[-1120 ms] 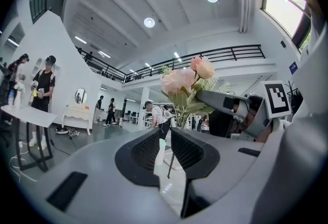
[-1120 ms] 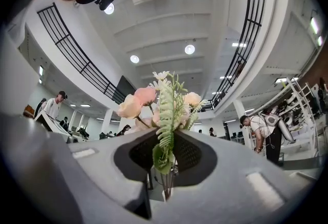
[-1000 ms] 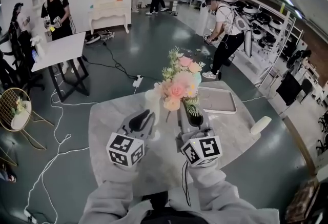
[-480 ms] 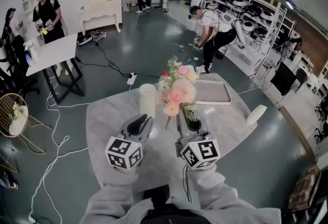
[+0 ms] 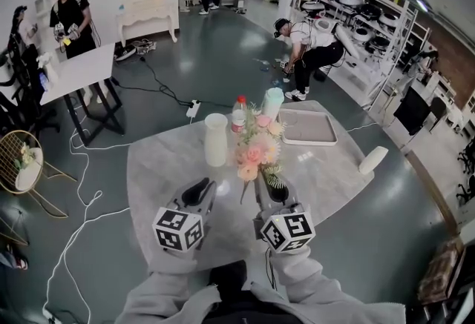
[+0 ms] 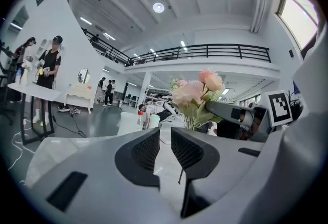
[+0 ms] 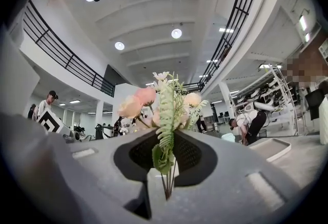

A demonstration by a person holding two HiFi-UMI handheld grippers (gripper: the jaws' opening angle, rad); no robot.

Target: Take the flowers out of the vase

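A bunch of pink and cream flowers (image 5: 256,150) with green fern stands clear of the white vase (image 5: 216,139), to the vase's right, above the round marble table (image 5: 159,167). My right gripper (image 5: 270,189) is shut on the thin stems (image 7: 167,179), and the blooms (image 7: 154,100) rise over its jaws. To its left my left gripper (image 5: 197,193) holds nothing; a narrow gap shows between its pads (image 6: 165,147). From the left gripper view the flowers (image 6: 197,96) and the right gripper (image 6: 241,114) sit to the right, with the vase (image 6: 128,122) beyond.
Behind the flowers stand a red-capped bottle (image 5: 239,113) and a pale cup (image 5: 273,101). At the table's far right lies a grey tray (image 5: 309,127). A white object (image 5: 373,159) hangs at the right edge. Cables (image 5: 82,211) trail on the floor; people work nearby.
Both grippers have sunk and drawn back toward me. The flowers came down with the right gripper and now sit lower, away from the vase.
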